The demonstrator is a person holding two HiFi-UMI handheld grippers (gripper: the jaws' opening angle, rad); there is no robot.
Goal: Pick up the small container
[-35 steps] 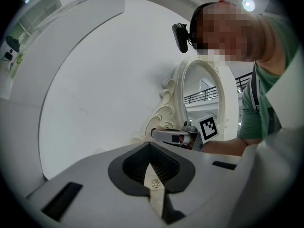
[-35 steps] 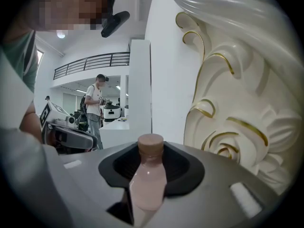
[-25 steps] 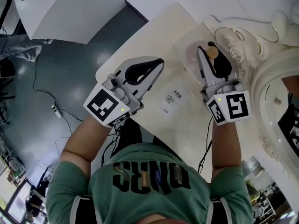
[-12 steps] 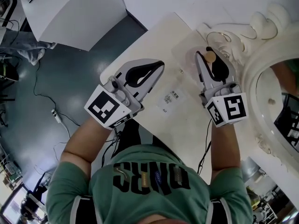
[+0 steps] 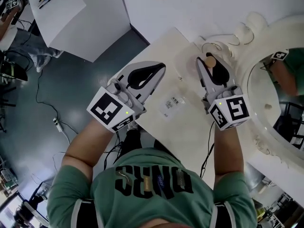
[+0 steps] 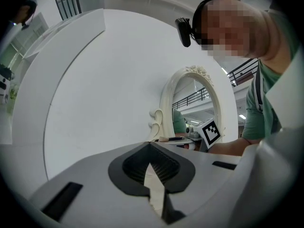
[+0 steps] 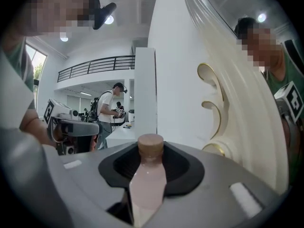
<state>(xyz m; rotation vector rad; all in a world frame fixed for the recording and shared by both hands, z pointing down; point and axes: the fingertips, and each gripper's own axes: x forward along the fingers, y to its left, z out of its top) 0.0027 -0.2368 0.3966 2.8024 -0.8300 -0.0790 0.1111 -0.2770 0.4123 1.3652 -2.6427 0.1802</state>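
1. The small container [image 7: 148, 177]: pale pink bottle w/ round tan cap [image 7: 150, 145], upright betw. the jaws of the R gripper [image 5: 210, 65].
2. R gripper is clamped on the bottle's body. Black pads [image 7: 183, 167] press it from both sides; neck & cap stick out above them.
3. In head view only the cap shows, betw. the jaw tips, over the far right part of the cream table [image 5: 156, 46]. Can't tell whether the bottle's base touches the table.
4. R marker cube [image 5: 231, 112] sits at the gripper's near end, by the person's wrist.
5. Ornate cream mirror frame [image 5: 240, 34] stands on the table's right side, just beyond the R gripper's tips. Gold scrolls on it show in the right gripper view.
6. Printed label [image 5: 172, 103] lies flat on the table betw. the two grippers, touching neither.
7. L gripper [image 5: 161, 68]: jaws brought together at the tips, nothing in them; only a sliver of table shows through the slit behind the tips. It is over the table's left part, well apart from the bottle. Its L marker cube [image 5: 109, 109] is at the near end.
8. Person wears a green shirt [image 5: 152, 184]. Dark floor [image 5: 57, 84] lies left of the table, w/ a cable [image 5: 50, 101] trailing across it.
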